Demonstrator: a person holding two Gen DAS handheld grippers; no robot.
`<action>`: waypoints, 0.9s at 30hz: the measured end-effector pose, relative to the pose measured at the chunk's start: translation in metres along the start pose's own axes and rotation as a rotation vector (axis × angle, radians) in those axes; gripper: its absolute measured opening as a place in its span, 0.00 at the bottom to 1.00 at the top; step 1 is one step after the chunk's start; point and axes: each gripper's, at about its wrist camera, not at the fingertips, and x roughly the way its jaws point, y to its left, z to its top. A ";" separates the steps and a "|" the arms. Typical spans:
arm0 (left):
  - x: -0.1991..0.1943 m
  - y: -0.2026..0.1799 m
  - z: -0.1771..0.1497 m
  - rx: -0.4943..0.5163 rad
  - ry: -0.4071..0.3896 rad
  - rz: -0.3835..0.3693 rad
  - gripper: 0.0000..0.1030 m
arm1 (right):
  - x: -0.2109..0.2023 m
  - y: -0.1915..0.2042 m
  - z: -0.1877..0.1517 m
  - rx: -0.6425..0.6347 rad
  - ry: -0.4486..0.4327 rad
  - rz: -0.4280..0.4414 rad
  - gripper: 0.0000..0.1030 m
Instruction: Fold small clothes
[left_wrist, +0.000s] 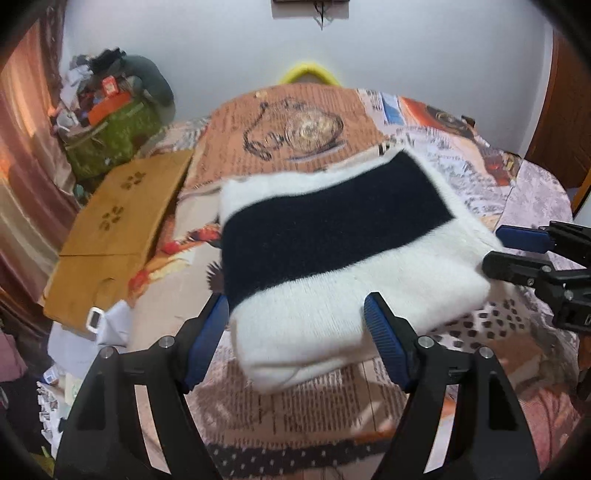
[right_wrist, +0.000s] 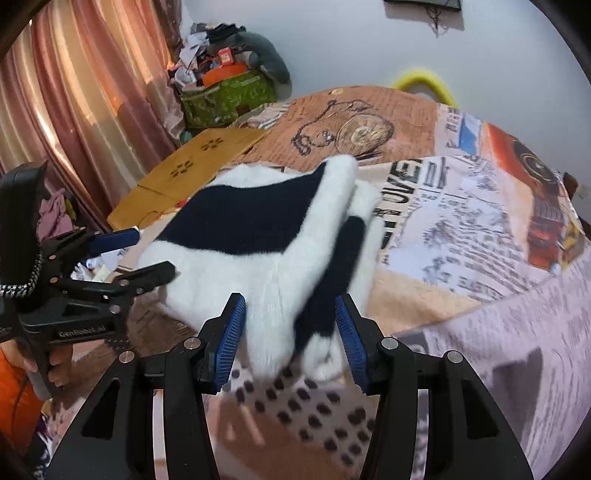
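Your left gripper (left_wrist: 295, 332) and right gripper (right_wrist: 290, 332) both stand wide apart, gripping nothing, each straddling an edge of the folded white-and-navy sweater (left_wrist: 332, 236) lying on the printed bedspread (left_wrist: 314, 122). Nudge the loose sleeve layers (right_wrist: 332, 266) and the fold may slide open.
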 end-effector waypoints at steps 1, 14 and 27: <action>-0.009 0.000 0.000 -0.004 -0.017 0.003 0.73 | -0.011 0.002 0.001 -0.008 -0.024 -0.010 0.46; -0.206 -0.011 0.014 -0.080 -0.434 -0.040 0.73 | -0.173 0.057 0.012 -0.080 -0.431 0.032 0.46; -0.319 -0.038 -0.035 -0.094 -0.689 -0.061 0.91 | -0.252 0.109 -0.028 -0.143 -0.655 0.016 0.64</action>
